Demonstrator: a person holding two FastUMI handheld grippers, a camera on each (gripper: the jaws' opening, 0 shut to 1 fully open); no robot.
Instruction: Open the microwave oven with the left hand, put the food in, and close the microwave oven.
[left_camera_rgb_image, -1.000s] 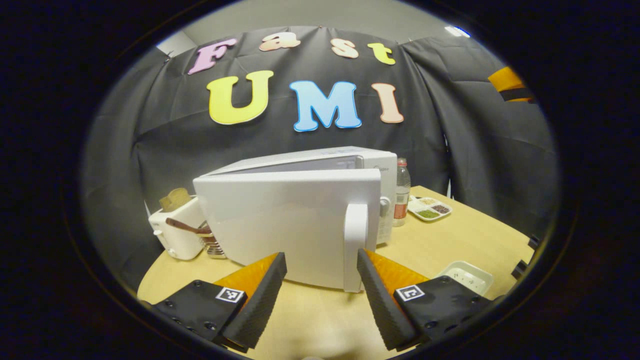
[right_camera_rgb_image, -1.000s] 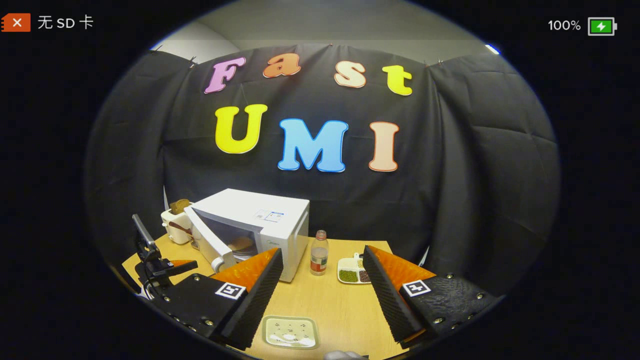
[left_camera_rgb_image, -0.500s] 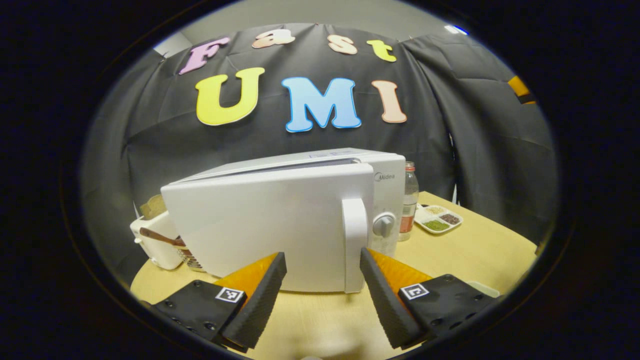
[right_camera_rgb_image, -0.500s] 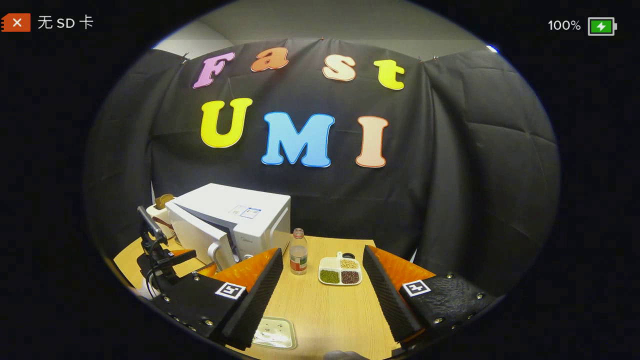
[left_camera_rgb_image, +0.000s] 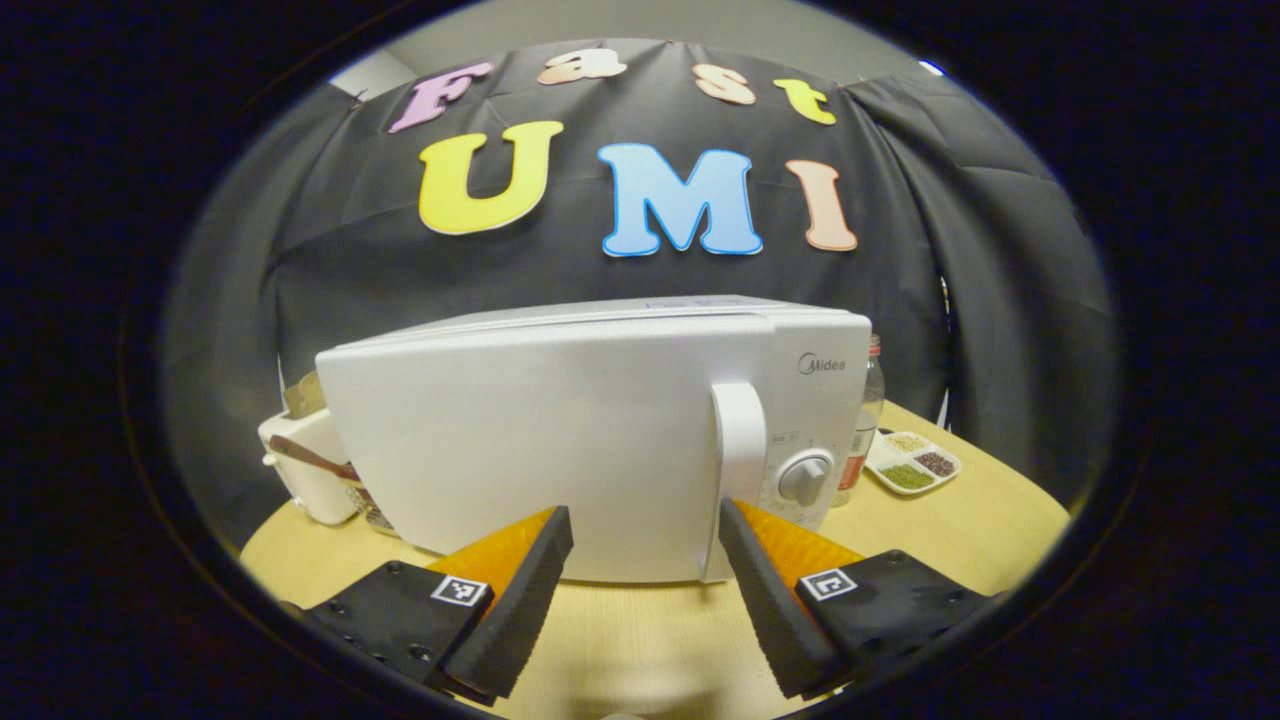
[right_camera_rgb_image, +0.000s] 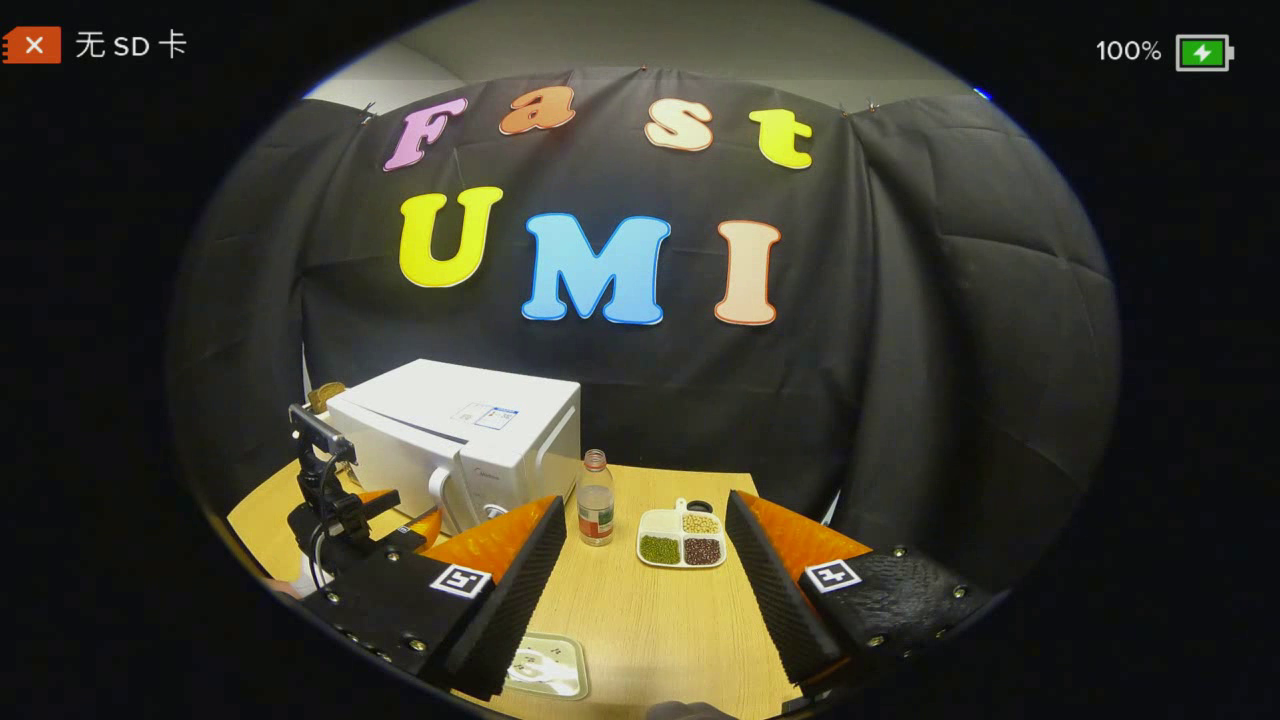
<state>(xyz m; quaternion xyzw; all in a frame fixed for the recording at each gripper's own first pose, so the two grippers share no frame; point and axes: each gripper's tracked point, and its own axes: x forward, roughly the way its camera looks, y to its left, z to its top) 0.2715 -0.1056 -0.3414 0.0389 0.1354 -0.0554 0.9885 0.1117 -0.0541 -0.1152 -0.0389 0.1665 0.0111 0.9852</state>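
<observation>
The left gripper (left_camera_rgb_image: 640, 590), jaws spread and gripping nothing, is facing the microwave oven (left_camera_rgb_image: 600, 440) on the desk (left_camera_rgb_image: 960, 520); its nearly shut door's upright handle (left_camera_rgb_image: 738, 460) is sitting just ahead, nearest the right-side finger. The right gripper (right_camera_rgb_image: 645, 590), jaws also open and empty, is hanging farther back. Its view is taking in the oven's top and side, a bottle (right_camera_rgb_image: 595, 512), a divided dish (right_camera_rgb_image: 682, 540) and an empty tray (right_camera_rgb_image: 545, 668).

My microwave (left_camera_rgb_image: 560, 430) looks like smooth white plastic or painted metal with a slight sheen. The table (right_camera_rgb_image: 660, 620) under it is pale wood grain, matt. The bottle (right_camera_rgb_image: 596, 500) is clear and glossy. The sectioned dish (right_camera_rgb_image: 682, 538) looks like smooth white plastic.
</observation>
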